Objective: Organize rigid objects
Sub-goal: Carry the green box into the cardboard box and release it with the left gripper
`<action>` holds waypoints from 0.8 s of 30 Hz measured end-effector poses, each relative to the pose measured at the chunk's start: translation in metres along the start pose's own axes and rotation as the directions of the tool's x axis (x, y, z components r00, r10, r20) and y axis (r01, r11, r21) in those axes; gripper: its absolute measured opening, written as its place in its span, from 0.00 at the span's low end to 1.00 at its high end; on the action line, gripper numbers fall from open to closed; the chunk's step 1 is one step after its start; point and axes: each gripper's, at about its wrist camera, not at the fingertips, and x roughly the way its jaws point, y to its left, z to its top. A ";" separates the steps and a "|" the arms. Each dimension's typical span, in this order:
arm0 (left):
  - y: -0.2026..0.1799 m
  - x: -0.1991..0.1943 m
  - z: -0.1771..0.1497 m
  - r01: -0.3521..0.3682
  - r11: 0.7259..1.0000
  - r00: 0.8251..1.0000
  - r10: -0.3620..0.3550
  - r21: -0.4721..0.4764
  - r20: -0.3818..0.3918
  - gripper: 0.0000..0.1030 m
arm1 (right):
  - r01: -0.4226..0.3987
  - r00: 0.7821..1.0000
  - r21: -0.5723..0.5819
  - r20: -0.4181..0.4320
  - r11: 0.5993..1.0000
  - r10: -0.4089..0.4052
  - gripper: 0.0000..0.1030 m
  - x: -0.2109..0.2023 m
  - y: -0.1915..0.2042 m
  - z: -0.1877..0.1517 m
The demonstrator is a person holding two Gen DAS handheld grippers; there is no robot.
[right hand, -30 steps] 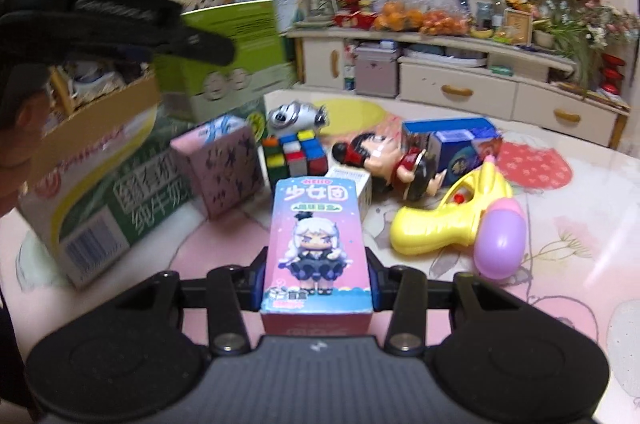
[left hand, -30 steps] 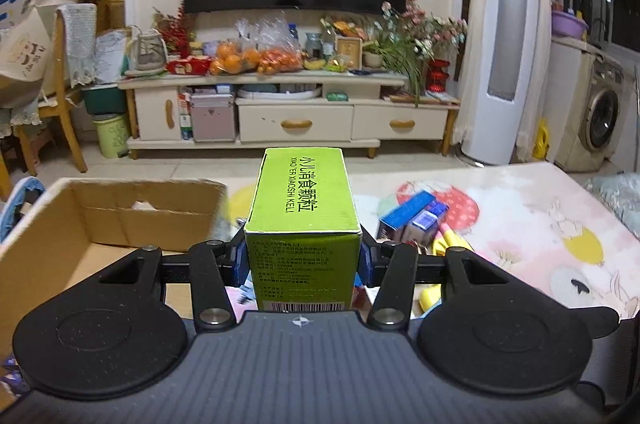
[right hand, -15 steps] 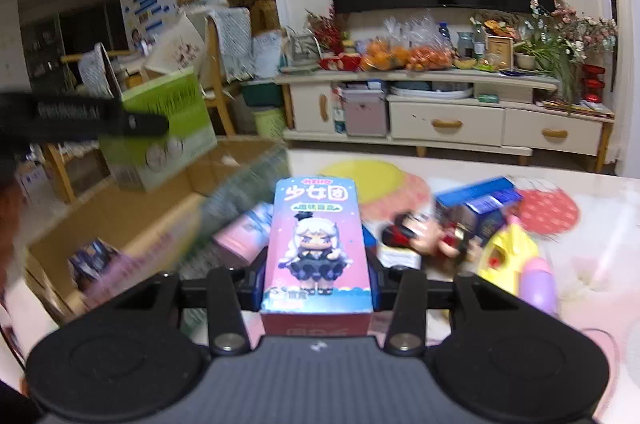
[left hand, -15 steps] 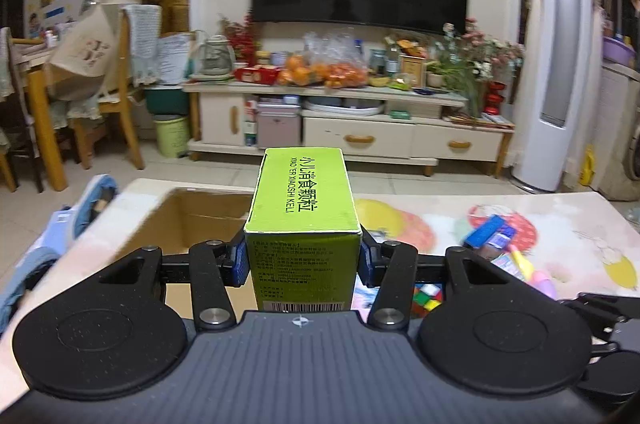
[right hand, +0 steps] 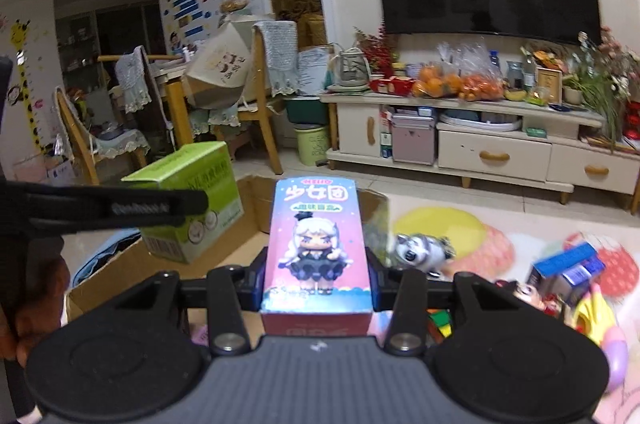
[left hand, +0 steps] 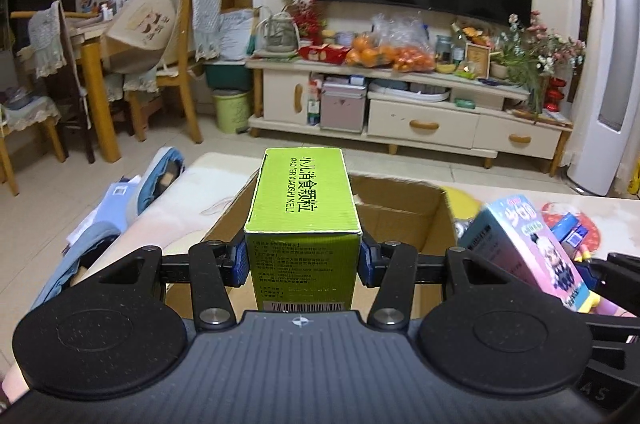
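My left gripper (left hand: 302,264) is shut on a green medicine box (left hand: 304,208), held above the open cardboard box (left hand: 404,212). My right gripper (right hand: 316,280) is shut on a pink and blue doll box (right hand: 318,244), also over the cardboard box (right hand: 132,268). In the left wrist view the doll box (left hand: 524,248) hangs at the right, tilted. In the right wrist view the green box (right hand: 188,200) floats at the left, clamped by the left gripper's black finger (right hand: 116,208), with a hand (right hand: 32,304) below it.
On the patterned table (right hand: 460,224) lie a husky toy (right hand: 424,248), a blue carton (right hand: 568,268), a yellow toy gun (right hand: 596,316) and a puzzle cube (right hand: 440,320). Beyond stand a TV cabinet (left hand: 420,120), wooden chairs (left hand: 168,64) and a green bin (left hand: 232,110).
Both grippers have carried their boxes left and up from over the toys to above the cardboard box. The doll box has come into the left wrist view at the right.
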 end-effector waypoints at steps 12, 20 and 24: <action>-0.007 -0.002 -0.005 -0.060 0.998 0.997 0.060 -0.003 -0.054 0.60 | 0.000 0.999 -0.102 -0.051 0.995 -0.005 0.43 0.036 0.029 -0.002; -0.011 -0.007 -0.005 -0.089 0.996 0.995 0.089 0.009 -0.039 0.72 | 0.004 0.998 -0.139 -0.060 0.990 -0.013 0.66 0.039 0.040 -0.008; -0.011 -0.007 -0.005 -0.095 0.995 0.995 0.095 0.011 -0.030 0.78 | 0.022 0.999 -0.156 -0.041 0.987 -0.029 0.70 0.031 0.040 -0.011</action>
